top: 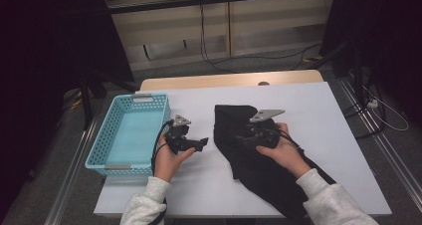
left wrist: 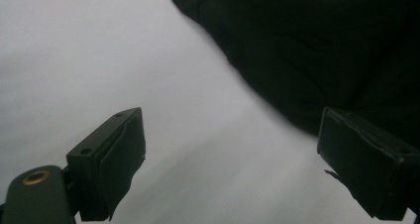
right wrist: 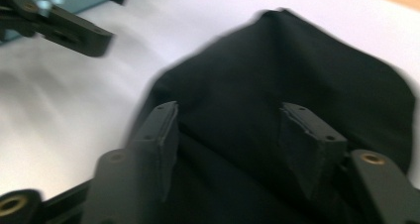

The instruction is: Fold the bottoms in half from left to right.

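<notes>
A blue basket (top: 130,135) is being shown whole from above. The black cloth (right wrist: 297,85) is lying under the right gripper (right wrist: 230,140), whose parted jaws are gripping nothing.

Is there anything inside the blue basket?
No, the blue basket sits empty on the table, and the black cloth lies beside it.

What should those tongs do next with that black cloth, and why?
Probably lower the right tongs and close them on the black cloth: their jaws stand apart just above it, pinching nothing. The left tongs wait open over the bare white table, beside the blue basket.
</notes>
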`<state>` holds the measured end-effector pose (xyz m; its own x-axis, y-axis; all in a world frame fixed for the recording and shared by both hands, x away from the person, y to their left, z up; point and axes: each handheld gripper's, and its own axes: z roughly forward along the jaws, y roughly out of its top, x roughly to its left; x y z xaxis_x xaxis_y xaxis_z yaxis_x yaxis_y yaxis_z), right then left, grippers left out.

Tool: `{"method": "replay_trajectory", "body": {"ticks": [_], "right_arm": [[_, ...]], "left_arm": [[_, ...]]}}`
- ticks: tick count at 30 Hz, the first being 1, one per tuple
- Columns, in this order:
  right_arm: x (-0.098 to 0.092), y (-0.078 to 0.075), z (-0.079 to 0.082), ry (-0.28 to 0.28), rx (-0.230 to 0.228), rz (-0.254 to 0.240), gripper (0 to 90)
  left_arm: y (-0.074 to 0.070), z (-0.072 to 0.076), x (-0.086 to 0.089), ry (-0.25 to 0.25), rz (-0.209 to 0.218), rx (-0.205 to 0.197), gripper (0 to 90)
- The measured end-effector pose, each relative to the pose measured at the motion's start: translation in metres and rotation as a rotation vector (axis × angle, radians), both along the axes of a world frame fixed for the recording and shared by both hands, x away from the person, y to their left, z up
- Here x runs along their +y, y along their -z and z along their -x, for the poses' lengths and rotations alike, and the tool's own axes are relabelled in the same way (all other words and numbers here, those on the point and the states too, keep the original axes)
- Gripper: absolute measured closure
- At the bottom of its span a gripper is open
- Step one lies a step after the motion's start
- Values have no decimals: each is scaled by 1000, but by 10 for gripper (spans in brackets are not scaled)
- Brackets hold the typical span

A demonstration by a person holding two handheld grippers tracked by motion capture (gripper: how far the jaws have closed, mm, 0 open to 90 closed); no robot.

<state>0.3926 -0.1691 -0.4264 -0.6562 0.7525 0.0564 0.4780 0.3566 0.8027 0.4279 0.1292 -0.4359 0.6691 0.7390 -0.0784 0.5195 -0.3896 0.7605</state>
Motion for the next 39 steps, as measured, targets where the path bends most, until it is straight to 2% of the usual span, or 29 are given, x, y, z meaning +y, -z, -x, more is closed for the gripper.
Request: {"method": "replay_trajectory", "body": {"ticks": [6, 14, 16, 20, 21, 22, 26, 30, 34, 39], "right_arm": [[-40, 1, 7, 110, -1, 5, 368], [-68, 2, 22, 182, -3, 25, 356], [-75, 3, 26, 197, -5, 40, 345], [-89, 6, 35, 234, 5, 43, 338], [-92, 7, 37, 239, 5, 42, 338], [-95, 7, 39, 250, 8, 42, 337], [-105, 8, 48, 288, 11, 41, 316], [-115, 9, 58, 311, 11, 43, 316], [-122, 10, 65, 330, 15, 44, 313], [-127, 10, 71, 345, 13, 46, 313]], "left_arm": [[2, -9, -9, 2, 5, 10, 127], [4, -24, -28, 21, 7, 17, 136], [5, -29, -33, 18, 15, 32, 143], [6, -38, -39, 12, 14, 31, 157], [7, -41, -41, 6, 25, 37, 168], [8, -48, -44, 4, 33, 36, 169], [11, -58, -47, -6, 31, 56, 195], [17, -74, -47, -29, 51, 78, 230], [21, -79, -53, -26, 27, 78, 247], [26, -81, -65, -18, 18, 80, 265]]}}
